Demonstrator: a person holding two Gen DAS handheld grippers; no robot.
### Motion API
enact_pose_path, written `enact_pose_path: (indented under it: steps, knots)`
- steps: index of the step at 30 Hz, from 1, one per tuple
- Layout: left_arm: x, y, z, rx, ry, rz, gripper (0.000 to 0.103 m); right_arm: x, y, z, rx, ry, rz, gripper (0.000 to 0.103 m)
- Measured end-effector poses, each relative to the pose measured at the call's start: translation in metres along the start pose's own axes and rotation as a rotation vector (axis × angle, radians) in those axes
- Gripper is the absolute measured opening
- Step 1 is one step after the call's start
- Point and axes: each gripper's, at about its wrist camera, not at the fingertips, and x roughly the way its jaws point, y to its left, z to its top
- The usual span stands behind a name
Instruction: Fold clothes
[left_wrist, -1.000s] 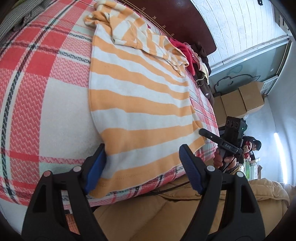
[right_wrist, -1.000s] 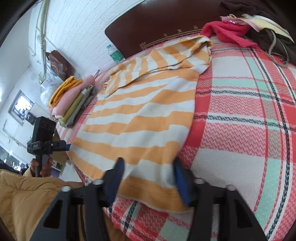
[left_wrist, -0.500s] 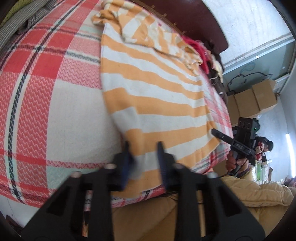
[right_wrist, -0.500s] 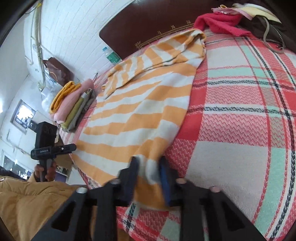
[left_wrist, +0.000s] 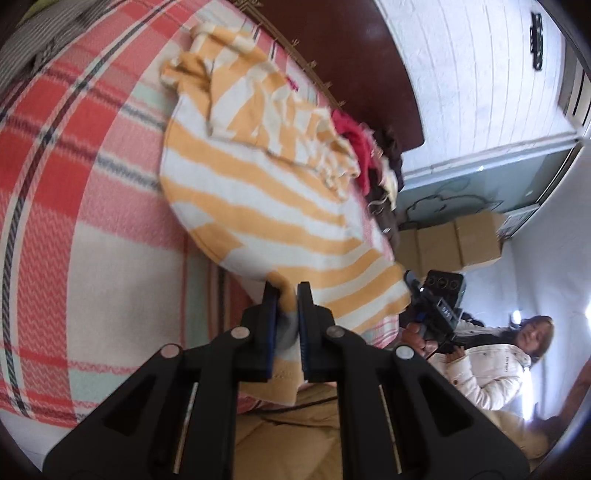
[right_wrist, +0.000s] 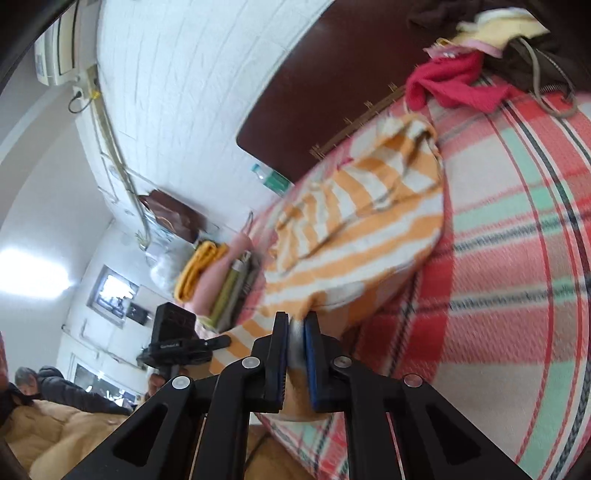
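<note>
Striped shirt (left_wrist: 266, 206) hem hidden between both tools' pads, edges motion-blurred.

Ahead of me at twelve o'clock: a dark brown wooden headboard (right_wrist: 295, 110) against a white-painted brick wall (right_wrist: 192, 74); tan cardboard boxes (left_wrist: 454, 243) stacked at two o'clock.

Left gripper (left_wrist: 286, 291): matte black frame with triangular cut-outs in each arm, round silver screws at the pivot joints, and blue pads lining the inner faces of both fingers (left_wrist: 270, 314). Right gripper (right_wrist: 295, 321): identical build (same black arms, silver screws, blue pads). Operator wears a tan padded jacket (left_wrist: 295, 435).
</note>
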Motion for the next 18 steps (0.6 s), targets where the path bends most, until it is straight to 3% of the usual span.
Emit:
enact_pose_path:
  steps: [3,5,6,7,9,10,11,12,13,18]
  knots:
    - [-0.007,-0.008,0.016,0.012,-0.038,-0.031,0.012,0.0,0.007,0.023,-0.021,-0.036,0.018,0.008]
    - [-0.008,-0.014,0.024,0.035,-0.051,-0.016,0.012,0.003,0.013,0.036,-0.059,-0.035,-0.012,0.011]
    - [-0.006,-0.016,0.025,0.05,-0.044,-0.004,0.012,0.007,0.015,0.039,-0.084,-0.014,-0.066,0.013]
    - [-0.004,-0.016,0.025,0.062,-0.037,0.008,0.012,0.008,0.015,0.038,-0.108,0.01,-0.128,0.018]
    - [0.001,-0.008,0.02,0.071,-0.01,0.046,0.013,0.012,0.01,0.033,-0.137,0.061,-0.239,0.039]
    - [0.002,-0.003,0.018,0.072,-0.001,0.067,0.024,0.014,0.005,0.028,-0.14,0.089,-0.284,0.048]
    - [0.002,0.003,0.014,0.075,0.003,0.098,0.034,0.016,-0.001,0.021,-0.135,0.119,-0.307,0.05]
    - [0.001,0.008,0.01,0.086,0.007,0.129,0.059,0.018,-0.007,0.013,-0.129,0.149,-0.326,0.052]
    - [0.0,0.013,0.005,0.095,0.01,0.156,0.073,0.02,-0.013,0.006,-0.122,0.179,-0.346,0.056]
    - [-0.007,0.028,-0.015,0.128,0.039,0.224,0.076,0.036,-0.021,-0.03,-0.154,0.305,-0.34,0.059]
